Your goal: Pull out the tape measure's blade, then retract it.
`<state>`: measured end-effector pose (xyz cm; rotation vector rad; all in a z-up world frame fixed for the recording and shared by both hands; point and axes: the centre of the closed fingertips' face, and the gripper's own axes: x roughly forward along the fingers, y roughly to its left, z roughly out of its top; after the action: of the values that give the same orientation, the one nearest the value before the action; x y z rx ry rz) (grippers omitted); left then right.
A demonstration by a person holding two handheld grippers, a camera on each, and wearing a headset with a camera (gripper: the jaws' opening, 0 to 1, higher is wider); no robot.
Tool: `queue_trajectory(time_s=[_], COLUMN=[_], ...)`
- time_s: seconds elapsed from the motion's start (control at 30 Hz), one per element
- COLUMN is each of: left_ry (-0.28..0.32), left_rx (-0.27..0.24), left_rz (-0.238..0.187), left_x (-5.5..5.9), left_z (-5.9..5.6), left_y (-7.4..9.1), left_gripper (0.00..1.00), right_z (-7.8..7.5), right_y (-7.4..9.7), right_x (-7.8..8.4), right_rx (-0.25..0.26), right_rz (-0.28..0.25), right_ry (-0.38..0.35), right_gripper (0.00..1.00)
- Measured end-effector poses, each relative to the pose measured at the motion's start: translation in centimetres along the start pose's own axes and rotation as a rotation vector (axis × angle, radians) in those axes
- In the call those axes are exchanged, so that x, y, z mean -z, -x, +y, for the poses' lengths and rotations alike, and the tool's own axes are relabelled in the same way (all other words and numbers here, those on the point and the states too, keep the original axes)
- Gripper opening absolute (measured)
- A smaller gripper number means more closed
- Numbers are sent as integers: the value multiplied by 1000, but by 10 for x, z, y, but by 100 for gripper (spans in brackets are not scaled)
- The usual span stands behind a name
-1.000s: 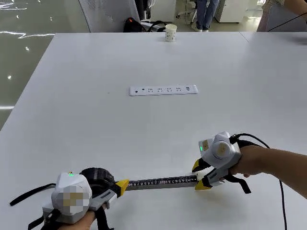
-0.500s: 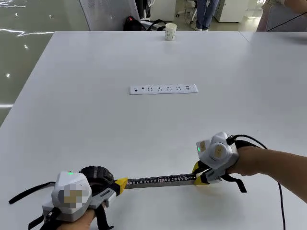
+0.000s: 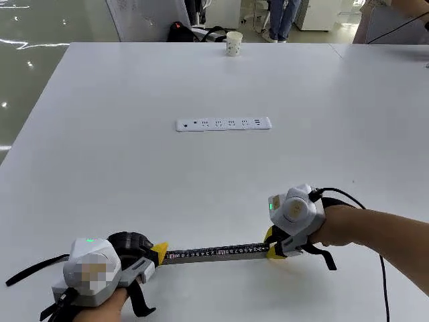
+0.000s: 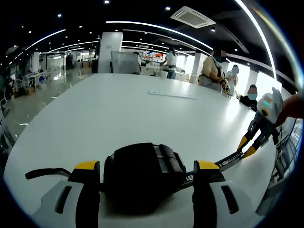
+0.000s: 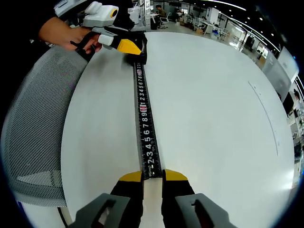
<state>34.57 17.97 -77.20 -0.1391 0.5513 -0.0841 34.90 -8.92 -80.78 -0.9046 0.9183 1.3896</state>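
Lower left: left hand-held gripper (image 3: 149, 258) clamped black tape-measure case (image 3: 129, 241) | lower right: right hand-held gripper (image 3: 270, 245) pinched extended numbered blade (image 3: 214, 253)

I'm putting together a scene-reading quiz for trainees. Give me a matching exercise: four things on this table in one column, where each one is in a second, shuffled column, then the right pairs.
Things
1. tape measure case
2. blade
3. power strip
4. paper cup

Places
A. near the far edge of the table
B. between the jaws of the left gripper
C. lying flat at mid-table
D. drawn out, its tip pinched in the jaws of the right gripper

Pairs: 1-B, 2-D, 3-C, 4-A
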Motion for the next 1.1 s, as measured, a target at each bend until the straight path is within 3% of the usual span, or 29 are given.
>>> queue_trajectory(time_s=[0.3,0.67,0.93,1.0,1.1], left_ry=[-19,-34,-40,-60,-38], left_rx=[-25,-9,-5,1,1], left_rz=[21,74,87,68,83], left_x=[0,4,5,5,5], left_z=[2,2,2,2,2], left_y=[1,-1,-1,0,-1], left_gripper=[65,62,62,62,62], right_z=[-1,-1,-1,-1,0], right_y=[0,0,-1,-1,-2], right_x=[0,1,0,-2,-2], right_rx=[3,-19,-25,-24,-22], right_rz=[35,24,44,35,35], right_ry=[-14,14,19,-13,-5], right_gripper=[10,9,10,10,10])
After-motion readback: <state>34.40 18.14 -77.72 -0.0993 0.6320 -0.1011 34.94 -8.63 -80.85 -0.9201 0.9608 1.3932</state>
